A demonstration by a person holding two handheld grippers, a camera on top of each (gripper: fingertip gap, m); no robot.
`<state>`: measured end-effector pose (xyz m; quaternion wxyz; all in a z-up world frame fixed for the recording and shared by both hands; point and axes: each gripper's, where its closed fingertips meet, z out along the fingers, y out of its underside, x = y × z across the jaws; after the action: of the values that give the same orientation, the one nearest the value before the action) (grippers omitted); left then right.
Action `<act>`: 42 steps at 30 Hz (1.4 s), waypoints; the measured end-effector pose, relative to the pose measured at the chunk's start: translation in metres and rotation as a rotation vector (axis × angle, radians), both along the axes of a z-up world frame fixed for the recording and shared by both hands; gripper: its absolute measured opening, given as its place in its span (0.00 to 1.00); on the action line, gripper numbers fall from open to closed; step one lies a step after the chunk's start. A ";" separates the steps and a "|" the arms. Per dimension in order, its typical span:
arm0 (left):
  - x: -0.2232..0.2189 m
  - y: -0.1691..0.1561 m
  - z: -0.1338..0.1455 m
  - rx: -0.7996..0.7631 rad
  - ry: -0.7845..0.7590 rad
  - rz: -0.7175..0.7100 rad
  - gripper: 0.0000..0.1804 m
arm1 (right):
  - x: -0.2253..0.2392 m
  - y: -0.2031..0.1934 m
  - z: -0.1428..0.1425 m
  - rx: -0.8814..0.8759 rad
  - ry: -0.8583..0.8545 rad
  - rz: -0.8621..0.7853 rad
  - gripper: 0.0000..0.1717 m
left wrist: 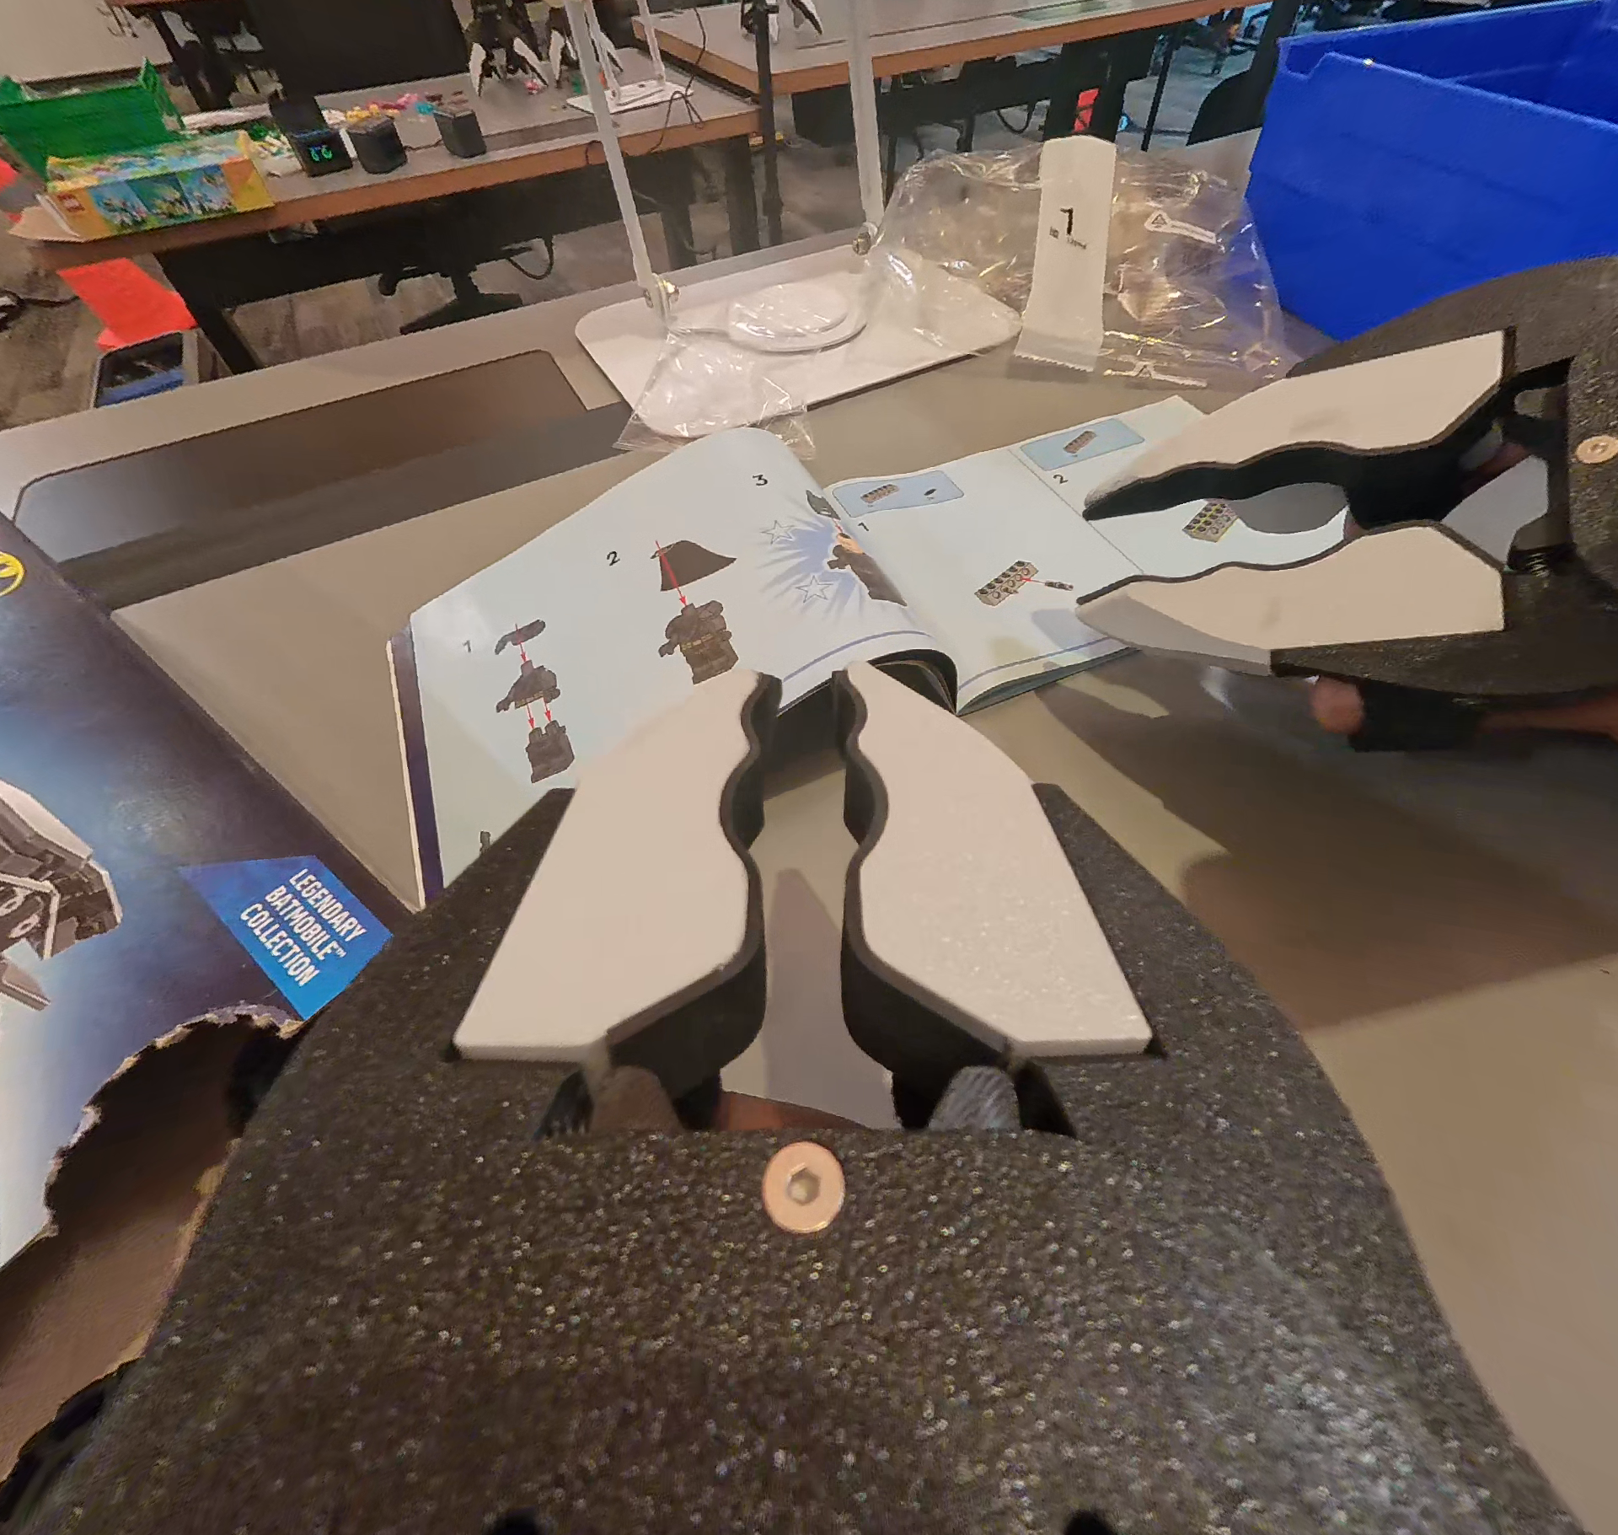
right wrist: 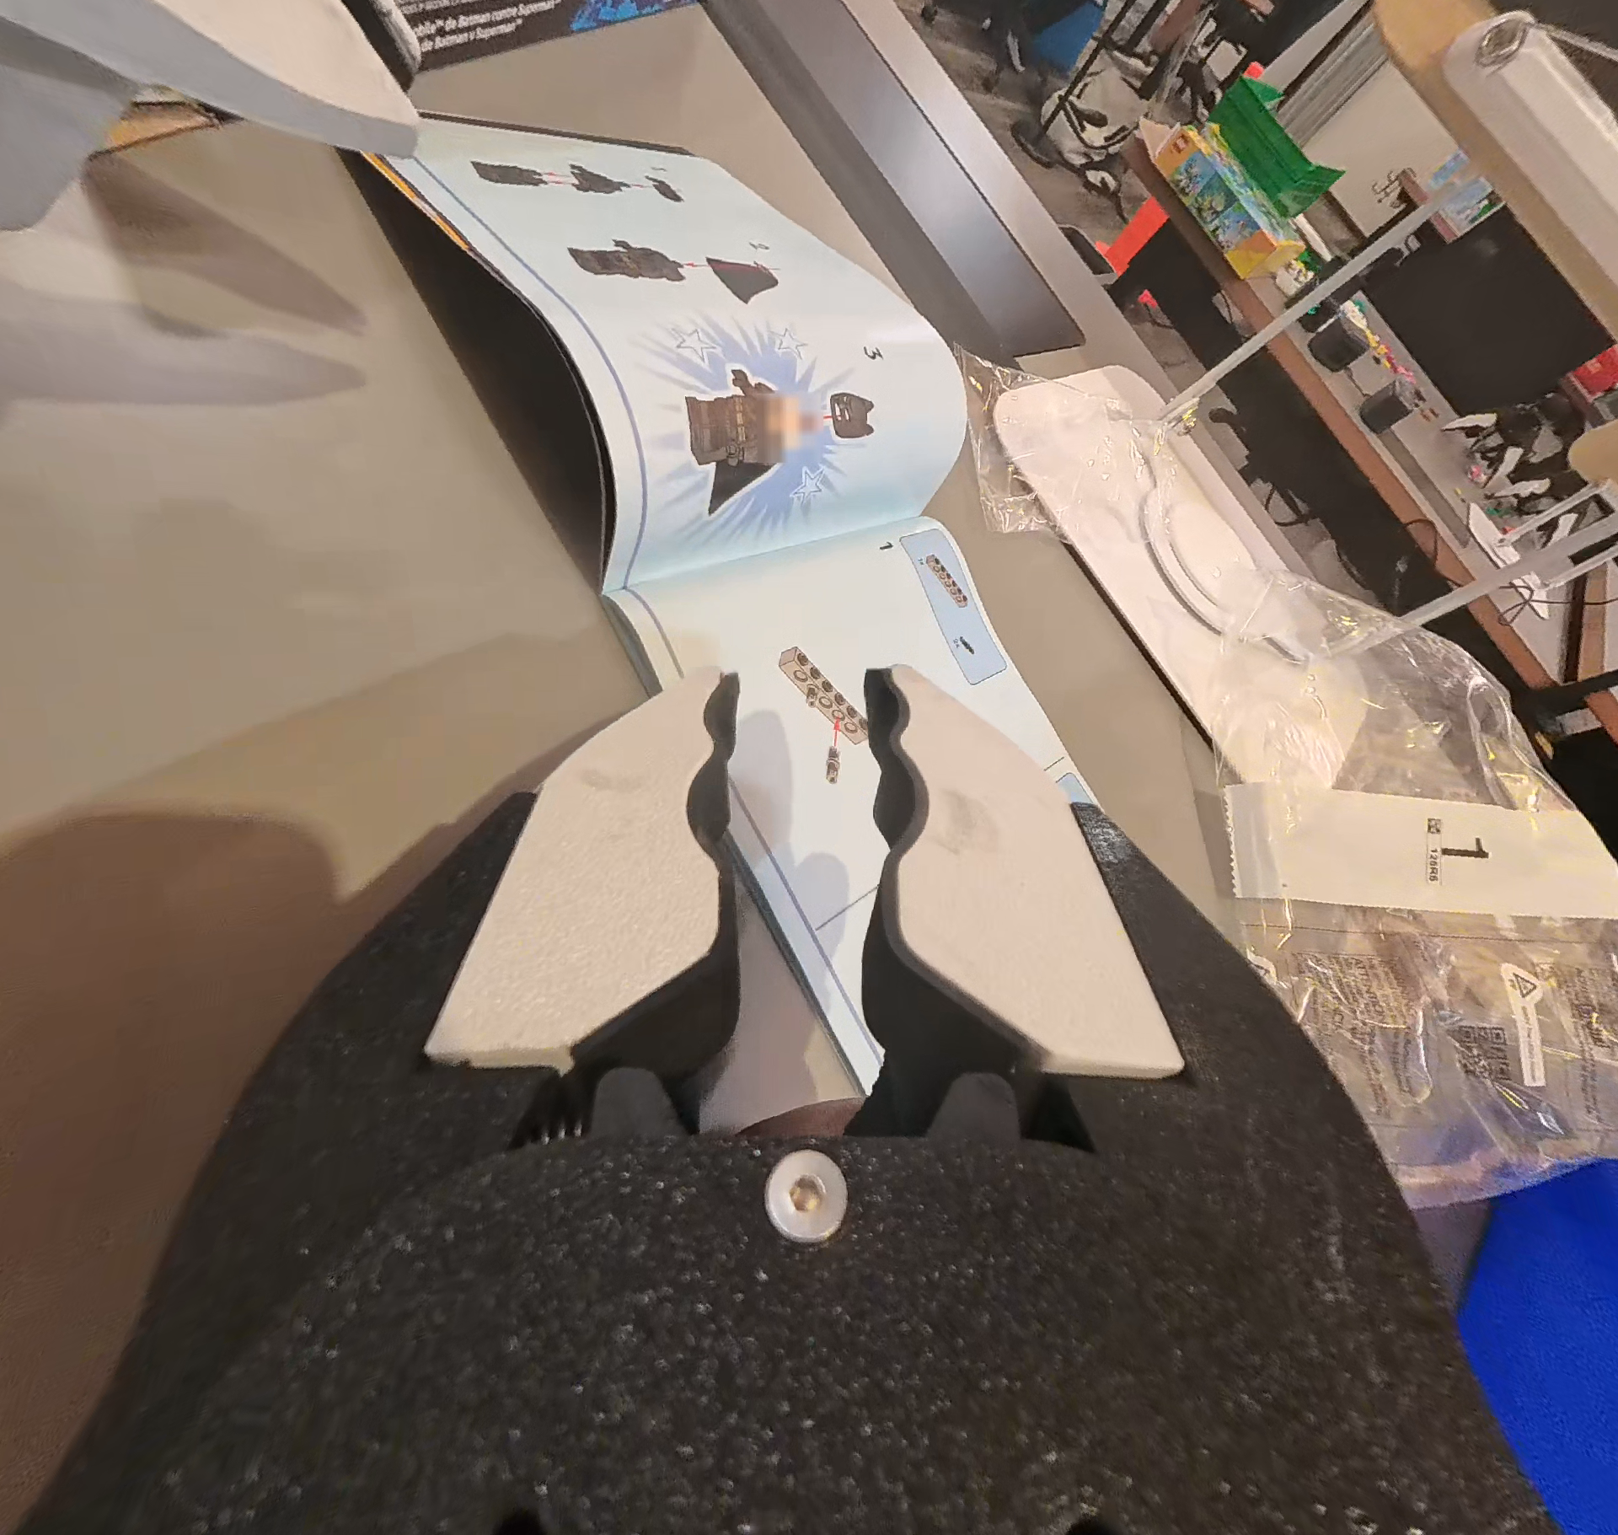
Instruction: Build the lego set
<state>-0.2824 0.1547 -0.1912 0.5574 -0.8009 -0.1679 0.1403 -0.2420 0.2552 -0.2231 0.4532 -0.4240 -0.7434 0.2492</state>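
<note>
Open instruction booklet [left wrist: 700,600] lies flat on the tan table [left wrist: 263,687], pale blue pages up, printed with numbered step diagrams of a small dark figure and a tan holed brick; left page bows upward at the fold.

Left gripper [left wrist: 805,687] comes in low from the near edge, level, fingertips just at the booklet's near edge by the fold. Fingers a narrow gap apart, nothing between them.

Right gripper [right wrist: 801,687] is turned on its side, reaching in from the right over the right-hand page. Jaws wider apart, bare; only the printed brick diagram shows through the gap. A gloved hand [left wrist: 1401,713] grips it below.

Left: torn dark-blue toy box [left wrist: 131,792] with a blue label. Beyond: clear plastic bags [left wrist: 1094,267], one with a white numbered strip; white lamp base [left wrist: 788,328]; blue bin [left wrist: 1436,153].
</note>
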 end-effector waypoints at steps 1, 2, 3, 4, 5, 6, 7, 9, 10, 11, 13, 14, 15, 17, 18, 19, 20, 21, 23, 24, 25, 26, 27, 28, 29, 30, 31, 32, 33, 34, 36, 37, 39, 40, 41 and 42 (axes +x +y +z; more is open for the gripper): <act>0.001 0.000 0.000 0.001 -0.002 -0.005 0.07 | 0.000 0.000 0.000 0.000 -0.001 0.001 0.17; 0.001 0.000 0.000 0.001 -0.002 -0.009 0.07 | 0.000 0.000 0.000 0.000 -0.003 0.002 0.17; 0.001 0.001 0.000 0.002 -0.001 -0.011 0.07 | 0.000 0.000 -0.001 0.000 -0.005 0.002 0.17; 0.002 0.001 0.000 0.001 0.000 -0.013 0.07 | 0.000 0.000 -0.001 0.000 -0.008 0.003 0.17; 0.002 0.001 0.000 -0.002 0.001 -0.011 0.07 | 0.000 0.000 -0.002 0.001 -0.011 0.003 0.17; 0.002 0.000 -0.001 -0.008 -0.002 -0.008 0.07 | 0.000 0.000 -0.002 0.002 -0.013 0.004 0.17; 0.002 0.001 -0.002 -0.013 -0.006 -0.010 0.07 | 0.000 -0.001 -0.002 0.003 -0.013 0.005 0.17; 0.002 0.000 -0.003 -0.017 -0.007 -0.006 0.07 | 0.000 -0.001 -0.003 0.007 -0.015 0.007 0.17; 0.002 0.000 -0.003 -0.020 -0.008 -0.008 0.07 | 0.000 -0.001 -0.003 0.009 -0.017 0.008 0.17; 0.003 0.000 -0.003 -0.022 -0.008 -0.008 0.07 | 0.000 -0.001 -0.003 0.010 -0.018 0.009 0.17; 0.003 0.001 -0.003 -0.024 -0.007 -0.009 0.07 | 0.000 -0.001 -0.003 0.008 -0.021 0.009 0.17; 0.003 0.001 -0.004 -0.026 -0.007 -0.011 0.07 | 0.000 -0.001 -0.003 0.007 -0.022 0.009 0.17; 0.003 0.001 -0.004 -0.027 -0.007 -0.011 0.07 | 0.000 -0.001 -0.004 0.005 -0.024 0.010 0.17; 0.003 0.001 -0.004 -0.029 -0.008 -0.014 0.07 | 0.000 -0.001 -0.004 0.004 -0.027 0.011 0.17; 0.003 0.001 -0.004 -0.030 -0.008 -0.014 0.07 | 0.000 -0.001 -0.004 0.004 -0.029 0.011 0.17; 0.003 0.001 -0.004 -0.031 -0.009 -0.013 0.07 | 0.000 -0.001 -0.005 0.005 -0.031 0.012 0.17; 0.003 0.001 -0.005 -0.032 -0.010 -0.015 0.07 | -0.001 -0.001 -0.005 0.006 -0.032 0.012 0.17; 0.003 0.002 -0.005 -0.033 -0.010 -0.016 0.07 | -0.001 -0.001 -0.005 0.007 -0.034 0.013 0.17; 0.003 0.002 -0.005 -0.033 -0.011 -0.017 0.07 | -0.001 -0.001 -0.006 0.007 -0.038 0.014 0.17; 0.003 0.002 -0.005 -0.033 -0.011 -0.018 0.07 | -0.001 -0.001 -0.006 0.006 -0.039 0.014 0.17; 0.004 0.002 -0.005 -0.033 -0.012 -0.019 0.07 | -0.001 -0.001 -0.006 0.005 -0.041 0.015 0.17; 0.004 0.002 -0.005 -0.033 -0.013 -0.020 0.07 | -0.001 -0.001 -0.006 0.004 -0.042 0.014 0.17; 0.004 0.002 -0.005 -0.034 -0.014 -0.022 0.07 | -0.001 -0.001 -0.006 0.004 -0.043 0.014 0.17; 0.004 0.002 -0.005 -0.034 -0.014 -0.024 0.07 | -0.001 -0.001 -0.006 0.005 -0.043 0.015 0.17; 0.004 0.002 -0.005 -0.034 -0.014 -0.025 0.07 | -0.001 -0.001 -0.006 0.007 -0.043 0.016 0.17; 0.004 0.002 -0.005 -0.034 -0.013 -0.026 0.07 | -0.001 -0.002 -0.006 0.010 -0.042 0.016 0.17; 0.005 0.002 -0.005 -0.035 -0.012 -0.028 0.07 | -0.001 -0.002 -0.006 0.013 -0.042 0.017 0.17; 0.005 0.002 -0.005 -0.035 -0.012 -0.031 0.07 | -0.001 -0.002 -0.006 0.015 -0.041 0.018 0.17; 0.006 0.003 -0.005 -0.036 -0.011 -0.036 0.07 | -0.001 -0.002 -0.006 0.017 -0.040 0.018 0.17; 0.007 0.003 -0.006 -0.039 -0.012 -0.045 0.07 | -0.001 -0.002 -0.006 0.019 -0.038 0.020 0.17; 0.012 0.006 -0.007 -0.049 -0.015 -0.082 0.07 | -0.001 -0.003 -0.006 0.020 -0.035 0.023 0.17; 0.014 0.008 -0.007 -0.051 -0.010 -0.101 0.08 | 0.000 -0.003 -0.005 0.020 -0.031 0.026 0.17; 0.019 0.011 -0.005 -0.042 0.022 -0.133 0.08 | 0.001 -0.005 -0.003 0.017 -0.016 0.038 0.17; 0.021 0.013 -0.002 -0.033 0.047 -0.144 0.08 | 0.002 -0.006 -0.001 0.014 -0.003 0.045 0.17; 0.023 0.015 0.001 -0.020 0.077 -0.151 0.08 | 0.003 -0.007 0.002 0.006 0.011 0.054 0.17; 0.025 0.017 0.005 0.000 0.107 -0.159 0.08 | 0.006 -0.008 0.003 -0.009 0.014 0.063 0.17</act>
<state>-0.2576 0.1716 -0.1863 0.5748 -0.8031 -0.0736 0.1384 -0.2363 0.2474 -0.2202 0.4486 -0.4007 -0.7520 0.2695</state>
